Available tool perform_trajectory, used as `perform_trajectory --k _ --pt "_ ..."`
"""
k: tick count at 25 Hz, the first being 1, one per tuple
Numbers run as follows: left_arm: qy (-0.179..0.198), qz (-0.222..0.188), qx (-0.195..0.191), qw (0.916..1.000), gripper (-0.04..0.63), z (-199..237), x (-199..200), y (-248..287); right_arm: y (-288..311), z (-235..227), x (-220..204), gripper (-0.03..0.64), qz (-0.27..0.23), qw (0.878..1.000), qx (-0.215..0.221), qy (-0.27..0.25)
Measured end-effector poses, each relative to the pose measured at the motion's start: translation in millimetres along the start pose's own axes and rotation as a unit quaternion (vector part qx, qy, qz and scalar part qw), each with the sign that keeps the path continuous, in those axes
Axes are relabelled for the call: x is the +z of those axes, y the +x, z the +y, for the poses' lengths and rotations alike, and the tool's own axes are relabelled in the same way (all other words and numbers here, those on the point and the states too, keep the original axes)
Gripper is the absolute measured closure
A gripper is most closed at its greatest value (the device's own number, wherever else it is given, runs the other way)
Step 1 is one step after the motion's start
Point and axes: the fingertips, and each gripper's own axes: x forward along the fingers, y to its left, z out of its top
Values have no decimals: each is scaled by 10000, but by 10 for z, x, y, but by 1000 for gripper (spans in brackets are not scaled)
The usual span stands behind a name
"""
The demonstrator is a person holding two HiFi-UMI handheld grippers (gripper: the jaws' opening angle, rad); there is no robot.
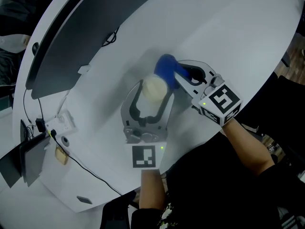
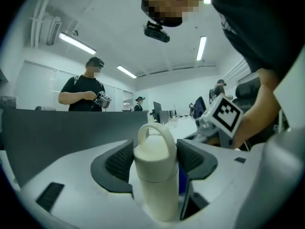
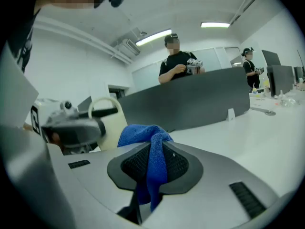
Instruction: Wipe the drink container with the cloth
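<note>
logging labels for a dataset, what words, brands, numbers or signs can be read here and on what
No readable text in any view.
Drink container: plain cream, no label showing.
Cloth: plain blue, no tag showing.
Marker cube on the left tool: black-and-white square pattern, no letters.
Marker cube on the right tool: the same.
Small white devices with cables: too small to read.

No lettering, brand or number is legible in any view. The only printed signs are black-and-white square code markers. One is on the left cube (image 1: 144,157) of the left gripper (image 1: 153,90), at the near edge of the table (image 1: 228,27); one is on the right cube (image 1: 223,100) of the right gripper (image 1: 177,73), near that same edge.
</note>
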Motion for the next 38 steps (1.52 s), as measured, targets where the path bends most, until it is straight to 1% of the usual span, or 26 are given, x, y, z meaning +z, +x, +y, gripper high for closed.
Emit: perform_trajectory --k 2,4,6,7,9,12,13,16,18,20,22,24,26,27,29,30,33,35,36,37,38 --pt "-16 -91 -385 9992 312 -1 -9 -20 -104 58 352 571 -434 9988 239 -3" --pt "-51 -176 -668 9976 316 5 -7 -36 -163 164 645 571 -759 9950 636 88" --pt "-88 -221 -834 9962 319 8 -1 -30 -150 271 776 571 -838 9913 1004 161" --pt "-102 -226 -871 9959 319 7 1 -23 -118 308 766 571 -778 9908 1098 153" --pt "-160 -241 -869 9958 319 -5 7 -12 -47 325 647 571 -584 9923 1081 166" --pt "-202 -266 -835 9959 319 -20 15 -3 29 240 403 572 -365 9943 904 426" --pt "-207 -268 -835 9959 319 -22 12 -3 66 204 291 574 -215 9952 851 430" --pt "-246 -263 -861 9956 319 -19 -14 -22 226 120 -147 574 515 9962 691 141" --pt "-268 -307 -880 9953 319 -15 -9 -24 319 74 -436 575 994 9932 602 -15" --pt "-288 -331 -871 9952 319 -16 1 -12 361 37 -635 575 1305 9899 543 -126" --pt "-308 -273 -752 9963 319 -3 1 7 377 17 -698 575 1319 9897 536 -139" --pt "-306 -19 -494 9983 319 -6 -42 9 370 7 -707 574 1255 9906 546 -56" --pt "-285 244 -67 9993 311 8 -79 -32 371 12 -710 574 1244 9906 563 -33" --pt "-328 282 246 9988 310 34 -71 -61 376 15 -709 574 1244 9906 570 -42" --pt "-498 224 895 9945 304 72 -26 -101 379 10 -706 572 1230 9909 550 -55" --pt "-596 184 1143 9915 304 74 -5 -102 379 5 -704 572 1212 9912 521 -61" --pt "-921 184 1651 9818 304 86 -7 -57 382 0 -705 572 1151 9924 427 -113" --pt "-1015 253 1759 9788 320 90 -39 -37 386 2 -711 572 1134 9927 403 -120" --pt "-1014 265 1727 9794 328 83 -52 -36 384 4 -712 572 1129 9927 407 -84" --pt "-970 248 1627 9816 328 69 -58 -35 373 4 -700 572 1108 9930 417 -5" --pt "-874 202 1449 9854 330 49 -55 -30 346 -3 -660 571 1044 9936 424 123"
